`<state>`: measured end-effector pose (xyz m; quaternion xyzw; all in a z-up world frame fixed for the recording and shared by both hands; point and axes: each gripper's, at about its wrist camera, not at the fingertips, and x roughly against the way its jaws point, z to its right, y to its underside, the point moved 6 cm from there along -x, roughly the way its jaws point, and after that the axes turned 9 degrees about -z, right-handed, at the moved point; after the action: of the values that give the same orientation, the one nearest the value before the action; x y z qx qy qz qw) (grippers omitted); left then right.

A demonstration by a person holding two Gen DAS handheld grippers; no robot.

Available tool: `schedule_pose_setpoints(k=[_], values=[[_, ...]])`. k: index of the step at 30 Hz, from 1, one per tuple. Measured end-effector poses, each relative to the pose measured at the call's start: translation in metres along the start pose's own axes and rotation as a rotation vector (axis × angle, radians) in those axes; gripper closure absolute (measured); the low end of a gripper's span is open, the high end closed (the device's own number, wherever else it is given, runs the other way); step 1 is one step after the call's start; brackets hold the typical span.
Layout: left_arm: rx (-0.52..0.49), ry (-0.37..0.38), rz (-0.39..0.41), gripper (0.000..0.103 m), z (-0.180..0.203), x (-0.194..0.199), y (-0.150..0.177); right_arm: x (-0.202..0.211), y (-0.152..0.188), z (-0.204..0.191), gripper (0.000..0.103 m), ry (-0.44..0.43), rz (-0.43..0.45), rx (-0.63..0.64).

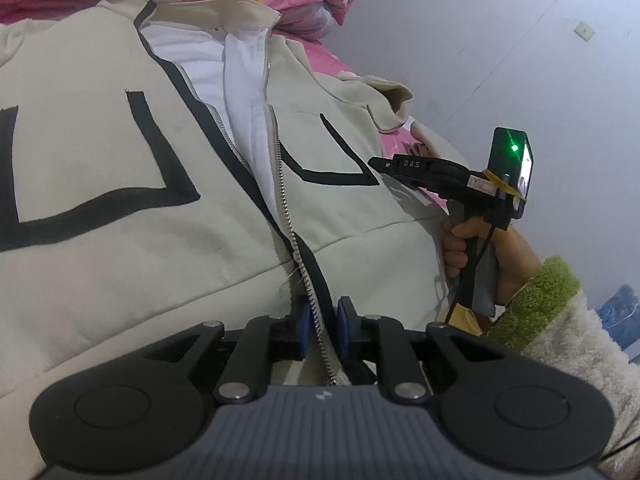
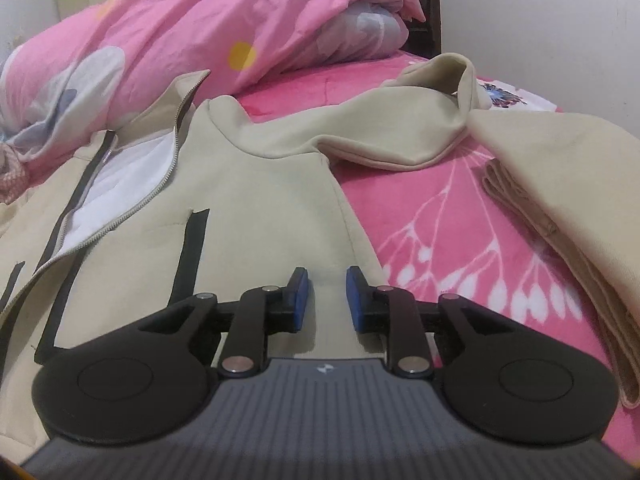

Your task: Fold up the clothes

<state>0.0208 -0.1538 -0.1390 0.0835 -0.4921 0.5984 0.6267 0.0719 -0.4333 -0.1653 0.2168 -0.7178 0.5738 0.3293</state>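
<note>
A beige zip-up jacket lies front up, spread flat across a pink bed. No fold shows in it, so the folding looks barely begun: body, sleeves and hem all seem left to do.

In the left wrist view the left gripper sits at 6 o'clock, at the jacket's bottom edge. Its blue pads stand a little apart, with the zipper running between them. They appear slack, not pinching the cloth. At 3 o'clock a hand in a fluffy green-cuffed sleeve holds the right gripper over the jacket's side.

In the right wrist view the right gripper's own pads are parted at 6 o'clock with nothing between them, only flat jacket cloth beneath. It is released.

The jacket is thick, matte, fleece-like cloth with black ribbon trim forming angular outlines on the chest. The zipper is silver metal, partly undone near the top, showing white lining. The collar stands up softly. One sleeve trails toward 1 o'clock in the right wrist view, rumpled and bent. At 3 o'clock there lies another beige cloth, seemingly folded into layers, though I cannot tell what it is. A puffy pink quilt with pale shapes is heaped at 11 o'clock. The bed cover has a white branching print.
</note>
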Motion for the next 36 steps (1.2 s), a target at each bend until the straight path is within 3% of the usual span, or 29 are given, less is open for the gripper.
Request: schedule_pose_setpoints(k=[6, 16, 18, 20, 23, 27, 31, 36], values=[[-0.027, -0.061, 0.019, 0.072, 0.014, 0.007, -0.007, 0.0, -0.001, -0.004, 0.083, 0.031, -0.005, 0.037], [-0.021, -0.093, 0.01, 0.073, 0.016, -0.003, -0.009, 0.0, -0.005, -0.005, 0.081, 0.034, -0.042, 0.058], [-0.02, -0.09, 0.016, 0.077, 0.013, -0.002, -0.006, 0.002, -0.01, -0.007, 0.076, 0.027, -0.076, 0.063], [-0.008, -0.074, 0.017, 0.081, 0.008, -0.001, -0.003, 0.007, -0.019, -0.011, 0.066, 0.009, -0.104, 0.06], [0.013, -0.03, 0.026, 0.086, 0.0, 0.0, 0.003, 0.02, -0.036, -0.026, 0.061, -0.036, -0.076, 0.055], [0.017, 0.022, 0.05, 0.086, -0.008, 0.001, 0.008, 0.026, -0.069, -0.06, 0.046, -0.119, -0.015, 0.088], [0.017, 0.064, 0.074, 0.087, -0.013, 0.001, 0.011, 0.007, -0.105, -0.094, 0.046, -0.215, 0.005, 0.081], [0.019, 0.116, 0.096, 0.087, -0.021, -0.001, 0.014, -0.04, -0.15, -0.125, 0.046, -0.224, 0.016, 0.087]])
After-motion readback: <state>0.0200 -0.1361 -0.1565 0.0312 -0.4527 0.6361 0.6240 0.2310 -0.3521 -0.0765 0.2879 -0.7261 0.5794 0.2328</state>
